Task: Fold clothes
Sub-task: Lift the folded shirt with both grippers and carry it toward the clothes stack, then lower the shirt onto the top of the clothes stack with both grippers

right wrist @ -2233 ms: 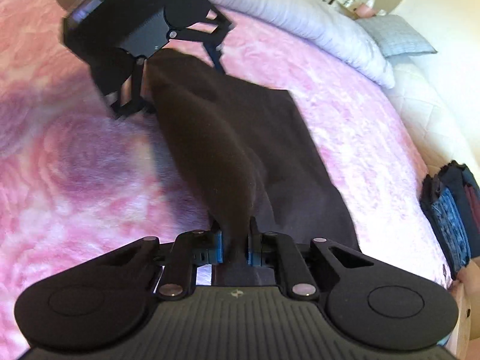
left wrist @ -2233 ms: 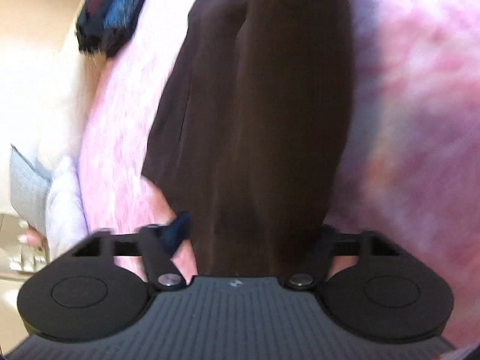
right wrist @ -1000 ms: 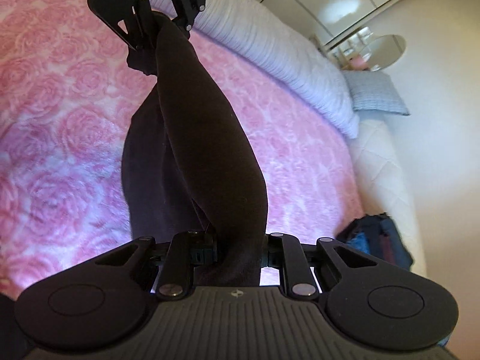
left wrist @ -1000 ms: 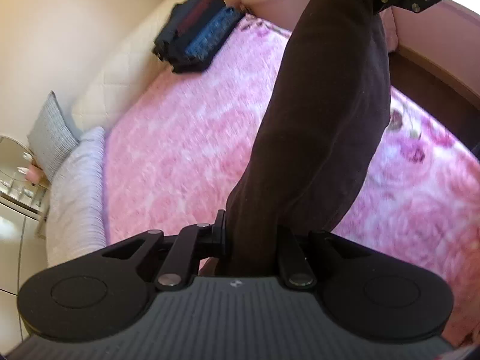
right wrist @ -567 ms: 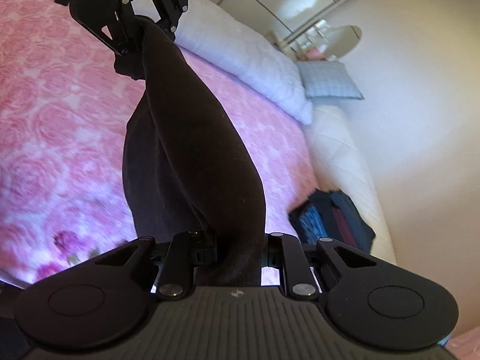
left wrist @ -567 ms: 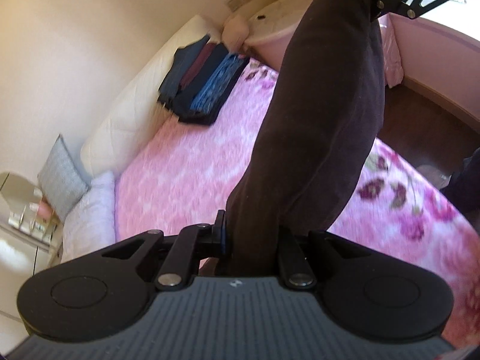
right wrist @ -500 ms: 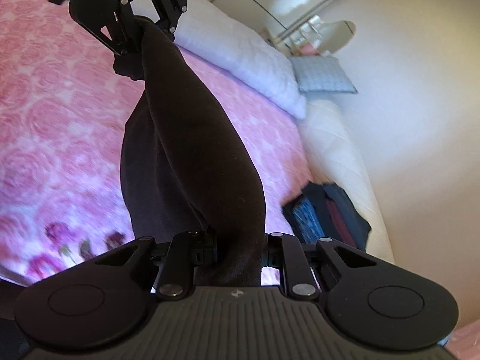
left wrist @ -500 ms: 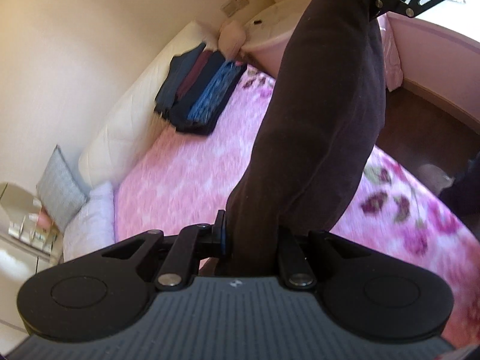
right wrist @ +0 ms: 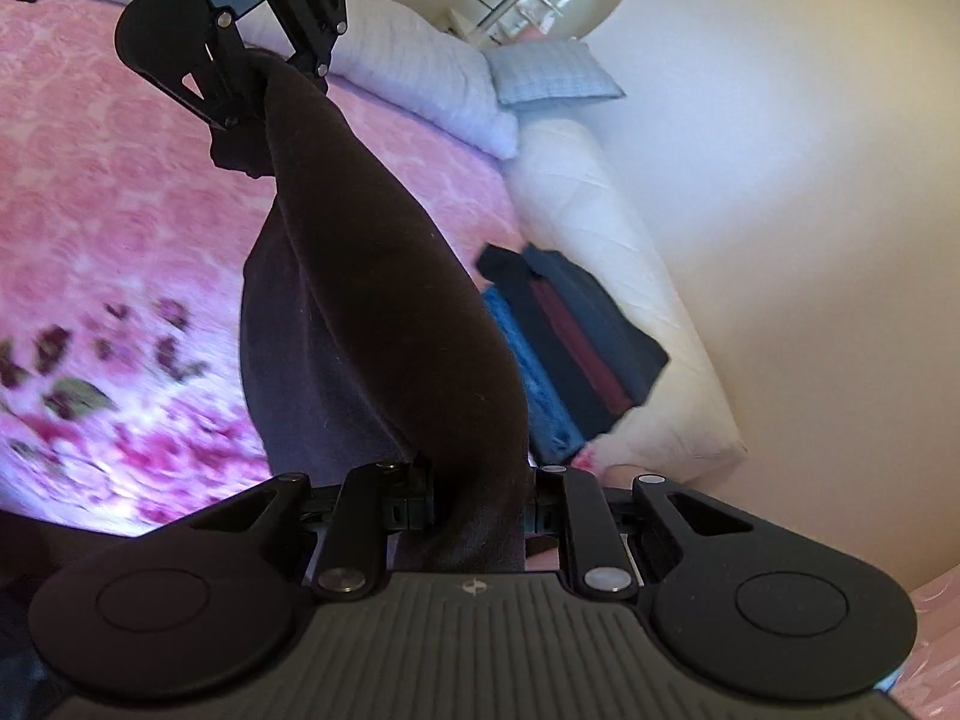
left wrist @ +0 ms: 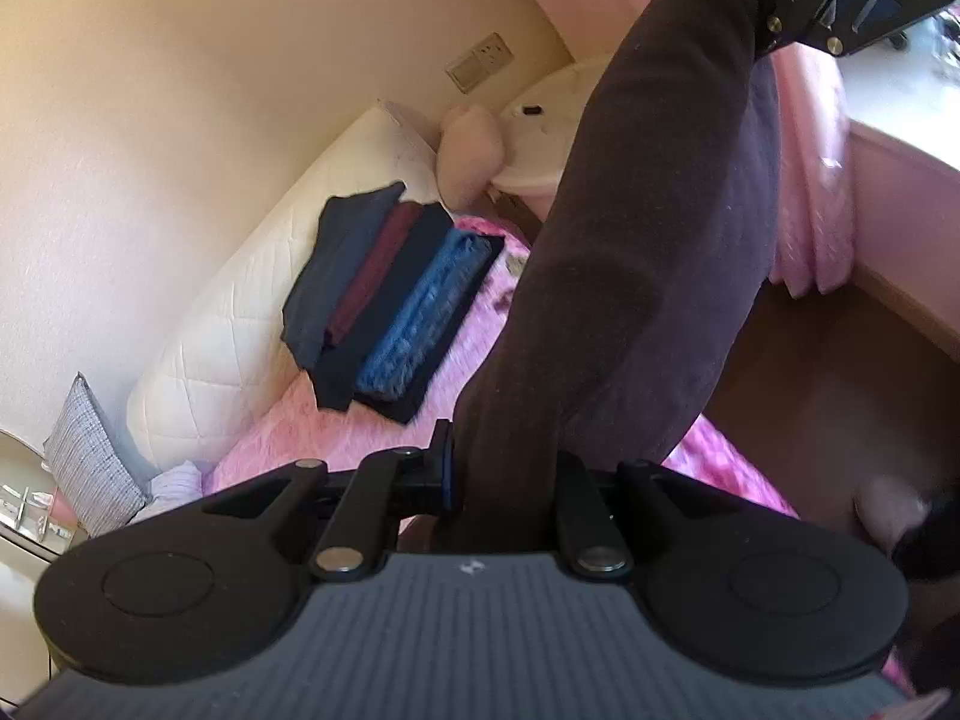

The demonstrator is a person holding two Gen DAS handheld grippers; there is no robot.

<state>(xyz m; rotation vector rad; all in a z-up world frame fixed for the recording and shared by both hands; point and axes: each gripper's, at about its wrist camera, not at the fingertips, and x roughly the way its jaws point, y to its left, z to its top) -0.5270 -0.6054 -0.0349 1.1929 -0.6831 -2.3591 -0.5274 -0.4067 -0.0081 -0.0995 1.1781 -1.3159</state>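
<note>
Aloft, one dark garment [left wrist: 648, 252], two claws clamped

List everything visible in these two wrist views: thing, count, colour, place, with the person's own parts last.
dark garment: one, dark brown, hanging stretched between both grippers above the bed
folded clothes stack: one pile, navy, maroon, black and blue, on the bed's edge by the long cushion
bedspread: one, pink with a rose pattern, covering the bed
long cushion: one, cream quilted, along the wall
grey pillow: one, grey, at the bed's corner
white pillow: one, white, along the headboard end
wall socket: one, beige, on the wall
left gripper: black, shut on the dark garment
right gripper: black, shut on the dark garment
</note>
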